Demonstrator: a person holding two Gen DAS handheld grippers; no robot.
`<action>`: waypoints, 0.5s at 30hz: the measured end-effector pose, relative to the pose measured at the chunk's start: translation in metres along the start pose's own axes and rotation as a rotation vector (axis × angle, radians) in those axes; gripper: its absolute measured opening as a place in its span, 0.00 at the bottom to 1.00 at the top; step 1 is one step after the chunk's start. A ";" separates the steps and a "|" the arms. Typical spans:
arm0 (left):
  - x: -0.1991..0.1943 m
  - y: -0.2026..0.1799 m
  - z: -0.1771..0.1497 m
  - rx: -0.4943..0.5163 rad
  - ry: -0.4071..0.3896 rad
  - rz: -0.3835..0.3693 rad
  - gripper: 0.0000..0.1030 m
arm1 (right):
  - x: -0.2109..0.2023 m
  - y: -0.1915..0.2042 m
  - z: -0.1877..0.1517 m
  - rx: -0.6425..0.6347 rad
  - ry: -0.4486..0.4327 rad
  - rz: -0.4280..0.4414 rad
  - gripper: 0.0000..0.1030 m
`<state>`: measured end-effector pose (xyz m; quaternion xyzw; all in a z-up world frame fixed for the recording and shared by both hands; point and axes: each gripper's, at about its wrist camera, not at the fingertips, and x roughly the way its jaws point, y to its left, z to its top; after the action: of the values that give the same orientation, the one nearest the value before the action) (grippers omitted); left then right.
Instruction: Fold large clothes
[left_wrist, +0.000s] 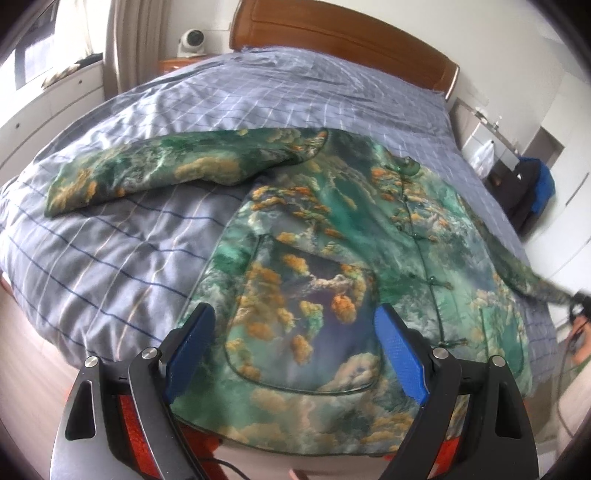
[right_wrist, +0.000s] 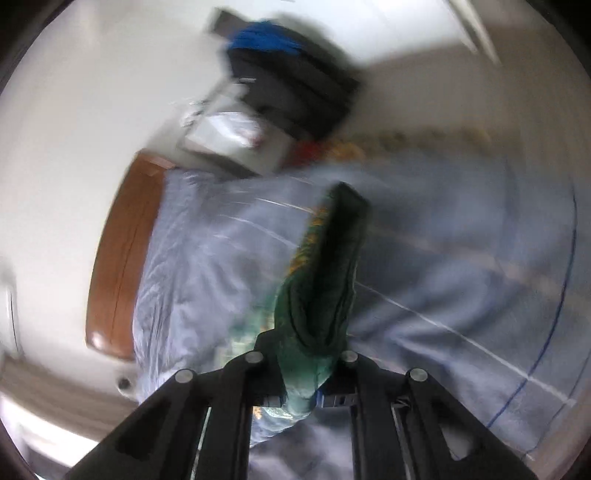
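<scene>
Quilted jacket (left_wrist: 332, 236), glossy green-and-orange cloud print, lies front-up on the wrinkled blue checked bedspread (left_wrist: 129, 240), one sleeve extended flat. Left gripper (left_wrist: 295, 350) spread wide above the hem, grasping nothing. Right gripper (right_wrist: 306, 369) clamps the other sleeve (right_wrist: 325, 280), bunched; that view is blurred.

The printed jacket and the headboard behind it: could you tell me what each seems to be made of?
Jacket: apparently satin-like woven fabric, given its soft sheen; possibly padded, as the sleeve looks puffy. Headboard: seemingly varnished wood, reddish-brown with glossy highlights.
</scene>
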<state>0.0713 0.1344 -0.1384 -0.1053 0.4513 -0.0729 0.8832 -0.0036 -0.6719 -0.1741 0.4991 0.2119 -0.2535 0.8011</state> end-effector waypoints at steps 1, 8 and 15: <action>0.001 0.004 -0.001 -0.009 -0.004 -0.003 0.87 | -0.010 0.025 0.003 -0.053 -0.010 0.021 0.10; 0.003 0.034 -0.014 -0.100 -0.007 -0.031 0.87 | -0.051 0.277 -0.037 -0.529 0.007 0.230 0.10; -0.009 0.065 -0.026 -0.178 -0.038 -0.042 0.87 | -0.011 0.459 -0.205 -0.891 0.187 0.359 0.10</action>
<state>0.0475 0.1959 -0.1622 -0.1941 0.4369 -0.0492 0.8769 0.2535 -0.3129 0.0659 0.1571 0.2814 0.0496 0.9454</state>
